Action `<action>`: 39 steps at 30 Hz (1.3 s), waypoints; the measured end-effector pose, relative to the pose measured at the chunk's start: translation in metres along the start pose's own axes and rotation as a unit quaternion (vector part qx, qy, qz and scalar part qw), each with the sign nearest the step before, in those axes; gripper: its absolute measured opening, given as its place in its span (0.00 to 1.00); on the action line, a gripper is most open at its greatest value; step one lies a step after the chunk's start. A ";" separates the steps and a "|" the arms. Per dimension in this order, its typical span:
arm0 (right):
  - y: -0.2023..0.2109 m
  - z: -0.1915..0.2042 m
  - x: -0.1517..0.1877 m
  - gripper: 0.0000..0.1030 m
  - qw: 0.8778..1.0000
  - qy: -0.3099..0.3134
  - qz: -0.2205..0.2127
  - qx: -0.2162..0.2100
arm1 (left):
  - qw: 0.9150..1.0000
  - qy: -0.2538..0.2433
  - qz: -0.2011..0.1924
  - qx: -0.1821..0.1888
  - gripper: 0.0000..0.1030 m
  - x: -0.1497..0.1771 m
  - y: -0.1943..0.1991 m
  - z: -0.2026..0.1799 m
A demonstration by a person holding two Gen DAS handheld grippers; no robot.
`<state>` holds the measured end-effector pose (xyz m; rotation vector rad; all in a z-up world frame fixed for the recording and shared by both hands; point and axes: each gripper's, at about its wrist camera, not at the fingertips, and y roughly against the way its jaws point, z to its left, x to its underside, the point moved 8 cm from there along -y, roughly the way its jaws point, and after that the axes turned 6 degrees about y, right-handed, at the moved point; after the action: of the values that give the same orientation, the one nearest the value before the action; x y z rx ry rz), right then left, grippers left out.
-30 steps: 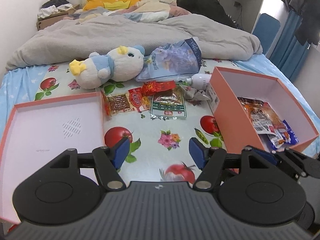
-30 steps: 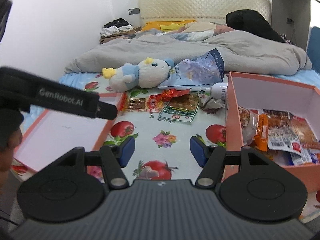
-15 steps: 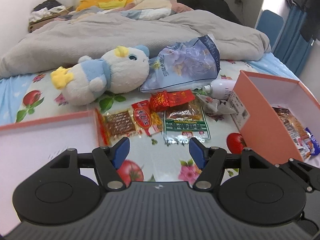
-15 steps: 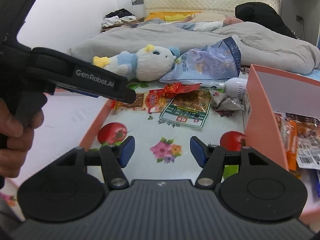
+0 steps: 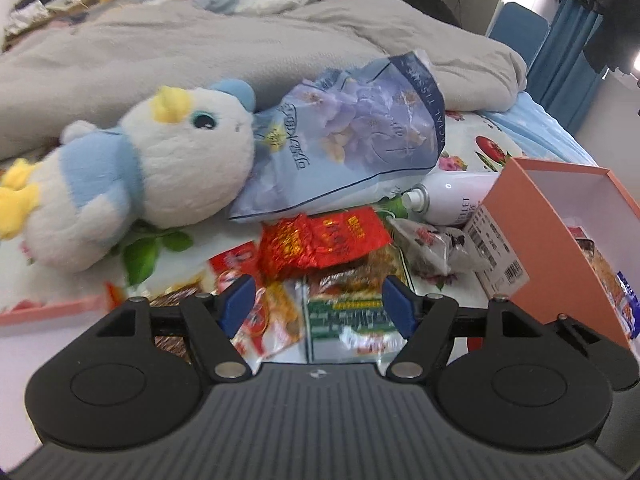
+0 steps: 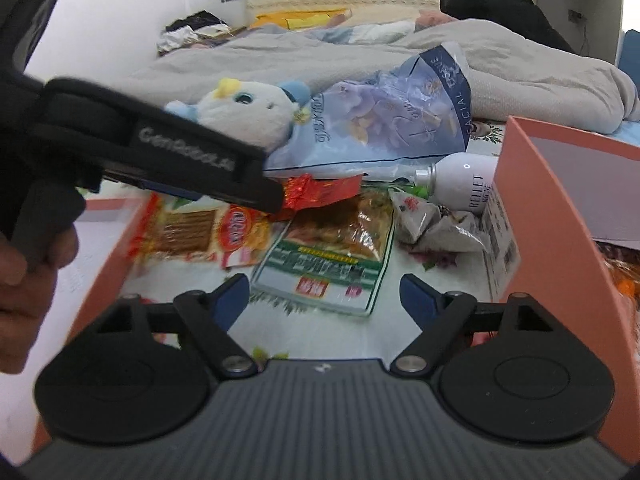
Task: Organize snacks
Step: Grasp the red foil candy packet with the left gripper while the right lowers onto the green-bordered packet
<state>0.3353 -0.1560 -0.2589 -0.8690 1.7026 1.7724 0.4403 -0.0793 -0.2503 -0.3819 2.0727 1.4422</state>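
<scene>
Now both grippers have closed in on the loose snacks.
Left gripper (image 5: 316, 306) and right gripper (image 6: 324, 296) hang spread and empty over the green packet (image 6: 328, 256); box (image 6: 548, 216) sits right.

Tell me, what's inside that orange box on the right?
The orange box holds several snack packets, crinkly orange and blue-white wrappers piled against its white lining. Its near wall hides most of the floor, so anything lower down can't be seen.

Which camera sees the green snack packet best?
The right wrist view: the green snack packet lies whole and fairly sharp on the bedsheet. In the left wrist view it is blurred, its near end hidden behind the left gripper.
</scene>
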 end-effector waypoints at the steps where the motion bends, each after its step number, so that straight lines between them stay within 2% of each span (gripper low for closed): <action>1: -0.007 -0.001 -0.001 0.82 1.000 -0.003 0.001 0.001 | 1.000 0.000 0.003 0.003 0.73 -0.002 -0.007 0.000; 6: -0.040 -0.009 -0.007 0.82 1.000 -0.011 0.008 0.016 | 1.000 -0.009 0.015 0.008 0.77 -0.012 -0.040 0.000; 9: -0.053 -0.012 -0.012 0.82 1.000 -0.006 0.002 0.027 | 0.999 -0.031 0.022 0.008 0.81 -0.015 -0.056 -0.003; 12: -0.064 -0.012 -0.017 0.82 1.000 -0.001 -0.001 0.029 | 0.998 -0.058 0.021 0.001 0.81 -0.016 -0.066 -0.007; 17: -0.081 -0.005 -0.018 0.82 0.999 0.024 0.003 0.031 | 0.997 -0.071 0.024 0.001 0.81 -0.015 -0.079 -0.006; 20: -0.085 -0.004 -0.019 0.86 0.999 0.027 0.000 0.026 | 0.997 -0.076 0.025 -0.001 0.79 -0.014 -0.083 -0.005; 23: -0.087 -0.002 -0.020 0.84 0.999 0.035 0.002 0.019 | 0.997 -0.079 0.023 0.004 0.70 -0.011 -0.084 -0.005; 26: -0.085 -0.001 -0.022 0.68 0.999 0.045 0.004 0.023 | 0.997 -0.080 0.016 -0.007 0.58 -0.012 -0.081 -0.003; 27: -0.084 -0.001 -0.023 0.60 0.999 0.046 0.005 0.026 | 0.997 -0.079 0.014 -0.009 0.50 -0.013 -0.080 -0.002; 28: -0.084 -0.002 -0.024 0.52 0.999 0.046 0.004 0.027 | 0.997 -0.071 0.015 -0.006 0.48 -0.013 -0.079 0.000; 30: -0.082 -0.003 -0.025 0.43 0.998 0.050 0.006 0.032 | 0.998 -0.063 0.016 -0.004 0.46 -0.013 -0.077 0.002; 31: -0.081 -0.004 -0.024 0.33 0.998 0.051 0.007 0.033 | 0.998 -0.062 0.016 -0.006 0.44 -0.012 -0.076 0.002; 32: -0.079 -0.005 -0.024 0.32 0.998 0.051 0.007 0.035 | 0.998 -0.063 0.016 -0.007 0.43 -0.011 -0.075 0.002; 33: -0.077 -0.006 -0.023 0.26 0.998 0.052 0.009 0.035 | 0.998 -0.064 0.013 -0.010 0.37 -0.010 -0.073 0.002; 34: -0.075 -0.006 -0.022 0.19 0.998 0.053 0.008 0.035 | 0.998 -0.064 0.012 -0.011 0.37 -0.009 -0.071 0.002; 36: -0.071 -0.006 -0.021 0.18 0.998 0.052 0.011 0.032 | 0.998 -0.056 0.013 -0.011 0.33 -0.006 -0.066 0.002; 39: -0.063 -0.005 -0.018 0.15 0.998 0.049 0.014 0.026 | 0.999 -0.046 0.014 -0.011 0.32 -0.003 -0.057 0.004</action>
<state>0.3946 -0.1555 -0.2869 -0.9265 1.8228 1.7216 0.4739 -0.0970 -0.2927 -0.2913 1.9983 1.4727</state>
